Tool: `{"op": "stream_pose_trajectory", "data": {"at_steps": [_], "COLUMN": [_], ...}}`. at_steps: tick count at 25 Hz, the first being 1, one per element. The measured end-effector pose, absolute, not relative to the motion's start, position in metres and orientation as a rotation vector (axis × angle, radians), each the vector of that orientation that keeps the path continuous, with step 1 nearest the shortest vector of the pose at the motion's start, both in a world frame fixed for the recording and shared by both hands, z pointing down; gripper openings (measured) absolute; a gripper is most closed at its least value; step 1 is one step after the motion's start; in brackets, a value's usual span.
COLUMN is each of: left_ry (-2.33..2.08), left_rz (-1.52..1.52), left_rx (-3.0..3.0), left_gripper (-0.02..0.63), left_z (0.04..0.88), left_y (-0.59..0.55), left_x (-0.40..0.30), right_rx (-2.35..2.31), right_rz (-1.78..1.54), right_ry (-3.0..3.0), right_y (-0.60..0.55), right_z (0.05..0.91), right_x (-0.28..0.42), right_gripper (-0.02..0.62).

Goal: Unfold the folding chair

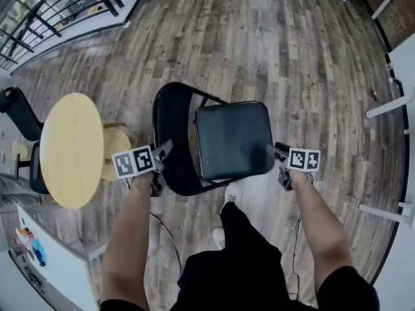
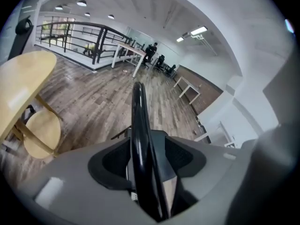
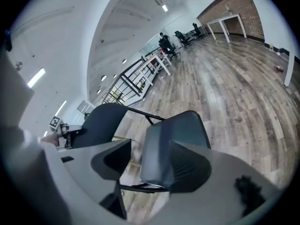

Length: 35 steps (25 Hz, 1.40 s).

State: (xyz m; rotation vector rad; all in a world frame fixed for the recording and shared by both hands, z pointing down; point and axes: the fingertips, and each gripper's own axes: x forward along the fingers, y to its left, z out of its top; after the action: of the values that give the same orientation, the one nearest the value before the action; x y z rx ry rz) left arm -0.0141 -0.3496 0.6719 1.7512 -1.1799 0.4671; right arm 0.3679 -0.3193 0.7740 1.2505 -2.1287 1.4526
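The black folding chair (image 1: 217, 144) stands partly opened, its square padded seat (image 1: 237, 135) swung away from the rounded backrest (image 1: 172, 135).

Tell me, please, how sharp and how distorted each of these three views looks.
Head view: sharp, evenly lit, fisheye bowing the floor planks round the chair seat. Left gripper view: the backrest edge is soft, streaked with glare. Right gripper view: slightly smeared, black corners.

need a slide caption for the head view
Two handheld grippers flank a black folding chair: left gripper by its backrest, right gripper by its seat, round yellow table alongside.
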Motion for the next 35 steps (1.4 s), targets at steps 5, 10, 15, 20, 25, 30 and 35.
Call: {"op": "stream_pose_trajectory", "data": {"at_steps": [5,10,15,20,25,30,35], "left_ry": [-1.306,-1.313,-1.22,-1.229,-1.22,-1.176,-1.156], "left_rz": [0.363,0.332,0.375,0.242,0.255,0.32,0.327], "left_rx": [1.73,1.722,1.781,1.828,1.894,1.973,2.011], "left_gripper": [0.239,0.236,0.181,0.008,0.006,0.006,0.006], "left_z": [0.652,0.628,0.604,0.57,0.536,0.506,0.494], "left_y": [-0.344,-0.296,-0.206,-0.118,-0.046,0.012,0.048], "left_x": [-0.043,-0.04,-0.013,-0.002,0.016,0.035,0.057], "right_rx": [1.194,1.154,1.183,1.224,1.177,1.078,1.005], "right_rz": [1.43,1.44,1.33,1.163,1.239,1.11,0.914], "right_ry": [-2.169,-2.14,-2.228,-2.352,-2.465,-2.487,-2.533], "right_y": [-0.234,-0.166,-0.127,-0.083,-0.033,-0.004,0.011], "right_z": [0.714,0.685,0.639,0.583,0.53,0.487,0.46], "right_x": [0.342,0.329,0.311,0.288,0.261,0.251,0.251], "right_gripper": [0.265,0.265,0.191,0.007,0.006,0.005,0.005]}}
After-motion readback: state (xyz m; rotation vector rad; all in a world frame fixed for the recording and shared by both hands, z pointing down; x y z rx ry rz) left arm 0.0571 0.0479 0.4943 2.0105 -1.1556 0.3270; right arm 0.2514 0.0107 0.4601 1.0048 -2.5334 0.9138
